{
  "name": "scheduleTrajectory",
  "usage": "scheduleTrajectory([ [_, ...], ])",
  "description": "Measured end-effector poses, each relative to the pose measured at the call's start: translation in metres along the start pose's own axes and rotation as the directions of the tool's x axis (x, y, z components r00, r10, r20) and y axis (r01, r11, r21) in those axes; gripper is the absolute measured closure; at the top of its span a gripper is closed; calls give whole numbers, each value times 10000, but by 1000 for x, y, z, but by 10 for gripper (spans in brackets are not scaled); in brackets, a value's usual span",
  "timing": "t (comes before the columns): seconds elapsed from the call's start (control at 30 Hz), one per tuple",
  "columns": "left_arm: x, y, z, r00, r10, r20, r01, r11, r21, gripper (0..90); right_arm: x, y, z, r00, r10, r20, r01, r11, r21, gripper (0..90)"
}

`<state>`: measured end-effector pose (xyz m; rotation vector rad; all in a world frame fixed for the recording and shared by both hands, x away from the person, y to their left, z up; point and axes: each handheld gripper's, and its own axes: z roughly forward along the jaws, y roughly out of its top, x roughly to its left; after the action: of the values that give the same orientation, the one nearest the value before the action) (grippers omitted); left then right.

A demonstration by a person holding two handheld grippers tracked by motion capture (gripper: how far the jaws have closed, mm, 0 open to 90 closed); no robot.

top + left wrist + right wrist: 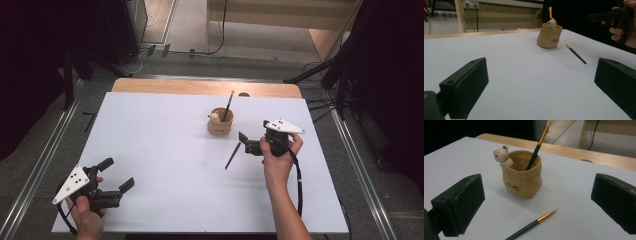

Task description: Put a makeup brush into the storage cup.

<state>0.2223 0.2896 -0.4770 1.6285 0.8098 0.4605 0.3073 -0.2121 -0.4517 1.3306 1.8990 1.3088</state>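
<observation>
Table, white-topped, dark surroundings.

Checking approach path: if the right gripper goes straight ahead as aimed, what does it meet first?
Likely the tan bag-shaped pot with a bear figure, centred ahead of the open right gripper. The dark-handled brush on the table lies nearer but lower; depth unclear.

Even, soft light falls from above on the bench, whose white top is the brightest area in the high view, while the surroundings on both sides drop into near black. Shadows are faint: a soft one lies at the foot of the pot, and a thin one runs under the brush in front of it. No glare shows. In both gripper views the near jaws are slightly soft and the pictures are grainy.
</observation>
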Motion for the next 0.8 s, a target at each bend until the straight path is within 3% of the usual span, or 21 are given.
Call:
scheduleTrajectory([
  [0.37, -1, 0, 1, 10000, -34, 64, 34, 10000, -14, 0, 2, 3, 18, 9999, -70, 134, 57, 9955, 942, 0],
  [0.8, 0, 1, 1, 9999, -9, 106, 9, 10000, -6, 0, -1, 0, 33, 9998, 152, 126, -174, 9797, 1999, 0],
])
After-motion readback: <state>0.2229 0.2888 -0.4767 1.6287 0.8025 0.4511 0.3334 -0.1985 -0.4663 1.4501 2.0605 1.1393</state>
